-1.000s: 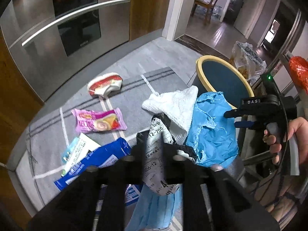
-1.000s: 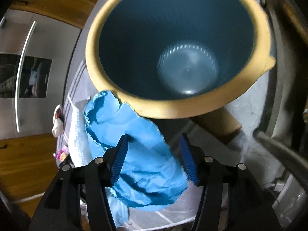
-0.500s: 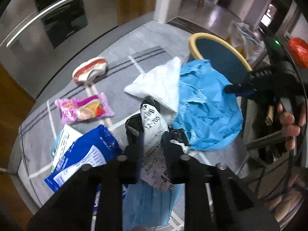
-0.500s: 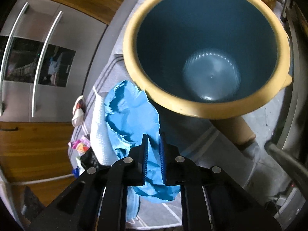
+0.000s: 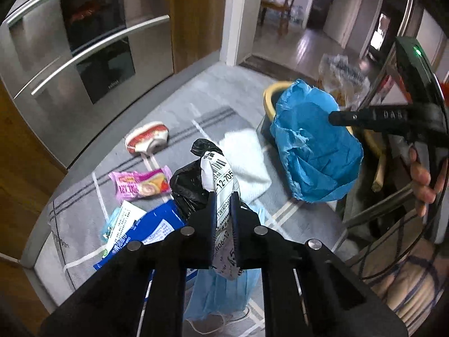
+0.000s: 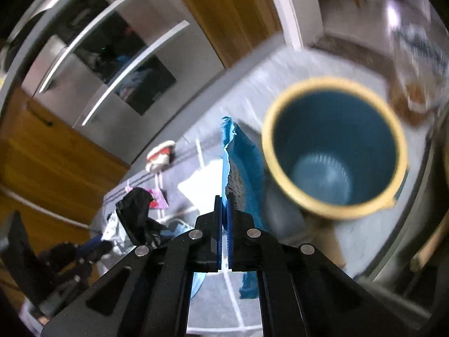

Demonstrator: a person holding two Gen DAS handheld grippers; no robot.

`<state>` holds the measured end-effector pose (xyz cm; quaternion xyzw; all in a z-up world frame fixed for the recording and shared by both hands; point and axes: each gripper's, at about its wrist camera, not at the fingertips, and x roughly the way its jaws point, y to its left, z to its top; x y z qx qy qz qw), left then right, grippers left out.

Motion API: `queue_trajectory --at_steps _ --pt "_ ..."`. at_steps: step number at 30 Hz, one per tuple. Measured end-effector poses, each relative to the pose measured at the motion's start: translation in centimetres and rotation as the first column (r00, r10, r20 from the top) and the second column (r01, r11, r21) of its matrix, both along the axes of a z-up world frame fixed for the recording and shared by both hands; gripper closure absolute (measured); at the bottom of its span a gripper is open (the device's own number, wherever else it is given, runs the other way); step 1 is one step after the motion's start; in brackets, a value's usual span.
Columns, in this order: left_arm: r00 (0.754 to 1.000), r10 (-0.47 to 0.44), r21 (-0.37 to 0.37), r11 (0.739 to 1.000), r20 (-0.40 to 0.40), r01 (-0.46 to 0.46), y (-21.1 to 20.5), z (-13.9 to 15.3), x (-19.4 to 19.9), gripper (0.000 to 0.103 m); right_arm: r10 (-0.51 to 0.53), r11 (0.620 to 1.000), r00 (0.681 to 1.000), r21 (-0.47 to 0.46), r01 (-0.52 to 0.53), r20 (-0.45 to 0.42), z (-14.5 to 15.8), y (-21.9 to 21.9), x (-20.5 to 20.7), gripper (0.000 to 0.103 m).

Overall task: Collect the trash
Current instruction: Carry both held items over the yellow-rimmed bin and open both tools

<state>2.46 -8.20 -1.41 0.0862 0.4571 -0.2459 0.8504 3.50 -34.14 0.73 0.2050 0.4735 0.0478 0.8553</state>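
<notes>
the right gripper [image 6: 223,210] is clamped on the blue paper [image 5: 314,146], lifted near the bin [image 6: 334,151]; the paper is light, soft and tears easily, so a thick fold is the safest place. the left gripper [image 5: 224,205], jaws just closing, pinches the labelled black bag [image 5: 216,179].

Grey striped rug [image 5: 196,118] — steel oven [image 5: 84,64] behind

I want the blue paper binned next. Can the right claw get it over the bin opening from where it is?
Probably yes. The right claw is shut on the blue paper, lifted off the mat, and the bin stands open just beside it with nothing between them.
</notes>
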Motion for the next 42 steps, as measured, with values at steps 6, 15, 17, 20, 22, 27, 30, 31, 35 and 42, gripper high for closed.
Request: queue_trajectory --at_steps 6,15,17,20,22,27,30,31,35,42 --pt "0.996 -0.032 -0.051 0.998 0.084 0.036 -1.6 3.0 -0.4 0.093 -0.032 0.999 0.991 -0.028 0.036 0.127 2.5 -0.4 -0.8 0.099" --pt "0.978 -0.126 -0.091 0.986 0.165 0.142 -8.7 5.5 1.5 0.093 -0.231 0.962 0.95 -0.095 0.255 0.211 4.0 -6.2 -0.7 0.099" --pt "0.973 -0.155 -0.09 0.981 0.169 0.172 -10.6 5.4 2.0 0.093 -0.263 0.951 0.944 -0.111 0.288 0.198 3.7 -7.8 -0.3 0.099" --pt "0.974 -0.17 -0.105 0.977 0.149 0.186 -12.7 5.0 2.9 0.093 -0.303 0.933 0.937 -0.143 0.329 0.176 2.6 -9.6 0.1 0.099" --pt "0.976 -0.173 -0.123 0.974 0.132 0.189 -14.5 4.5 3.7 0.093 -0.337 0.921 0.93 -0.152 0.358 0.144 1.3 -10.7 0.4 0.099" --pt "0.977 -0.186 -0.146 0.969 0.101 0.199 -18.2 2.9 5.1 0.093 -0.426 0.894 0.904 -0.134 0.427 0.038 -1.8 -12.8 0.6 0.099" --pt "0.974 -0.206 -0.147 0.965 0.098 0.219 -19.8 2.3 5.5 0.093 -0.451 0.883 0.892 -0.142 0.448 0.012 -2.6 -13.2 0.5 0.099" --pt "0.972 -0.211 -0.145 0.964 0.099 0.224 -20.2 2.1 5.5 0.093 -0.465 0.877 0.885 -0.136 0.461 0.001 -2.9 -13.6 0.3 0.099" --pt "0.969 -0.225 -0.118 0.965 0.098 0.236 -22.1 1.3 6.2 0.093 -0.516 0.853 0.856 -0.103 0.512 -0.018 -3.6 -14.6 -0.3 0.099" --pt "0.964 -0.256 -0.048 0.964 0.074 0.26 -24.2 -1.1 7.1 0.092 -0.517 0.851 0.856 -0.124 0.511 -0.019 -3.9 -14.6 0.1 0.099"
